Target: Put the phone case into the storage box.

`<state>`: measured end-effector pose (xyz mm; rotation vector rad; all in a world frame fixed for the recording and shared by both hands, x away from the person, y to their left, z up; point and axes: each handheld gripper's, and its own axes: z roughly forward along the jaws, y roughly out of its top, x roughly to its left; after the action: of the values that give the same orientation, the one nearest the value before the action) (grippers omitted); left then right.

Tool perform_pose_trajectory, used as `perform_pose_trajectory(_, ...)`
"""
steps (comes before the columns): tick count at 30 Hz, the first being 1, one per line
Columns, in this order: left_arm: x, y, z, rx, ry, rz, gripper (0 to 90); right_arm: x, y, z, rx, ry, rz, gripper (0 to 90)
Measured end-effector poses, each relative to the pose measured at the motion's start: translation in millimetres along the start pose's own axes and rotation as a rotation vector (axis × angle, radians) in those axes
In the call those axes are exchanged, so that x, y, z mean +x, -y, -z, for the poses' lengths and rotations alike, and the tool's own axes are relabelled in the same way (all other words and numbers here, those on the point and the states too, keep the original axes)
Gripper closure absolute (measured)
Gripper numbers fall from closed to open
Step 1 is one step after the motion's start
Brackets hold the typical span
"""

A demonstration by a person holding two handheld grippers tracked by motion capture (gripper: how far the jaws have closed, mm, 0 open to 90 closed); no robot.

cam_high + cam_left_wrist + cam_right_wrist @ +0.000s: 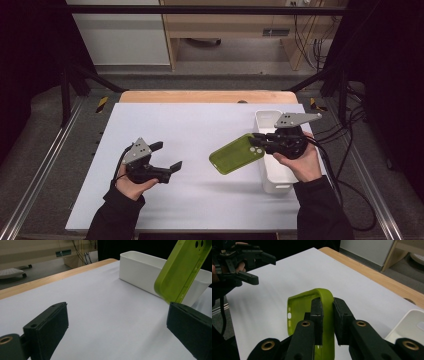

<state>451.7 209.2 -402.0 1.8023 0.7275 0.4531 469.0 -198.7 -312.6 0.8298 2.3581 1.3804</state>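
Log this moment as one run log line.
right gripper: shut on green phone case, held above table | left gripper: open, nothing between jaws | white bin: beside case

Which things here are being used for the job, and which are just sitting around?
In use:
green phone case, pinched in the right hand-held gripper
white bin beside it
left hand-held gripper, open

Just around:
wooden shelf
cables on the floor

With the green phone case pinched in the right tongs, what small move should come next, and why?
Probably carry the phone case sideways over the white bin beside it. The right tongs grip its edge above the table, and the left tongs stand open and empty, apart from it.
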Motion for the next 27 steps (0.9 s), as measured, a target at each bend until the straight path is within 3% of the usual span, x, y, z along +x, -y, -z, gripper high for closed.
perform_pose_trajectory(15,21.5,25.9,24.8,-0.028,-0.048,0.018,3.0,-0.8,-19.1,15.9,-0.012,0.054,0.069,79.3)
perform_pose_trajectory(27,34.9,47.3,36.4,-0.014,-0.080,0.027,3.0,-4.7,-29.3,24.0,-0.005,0.096,0.104,79.3)
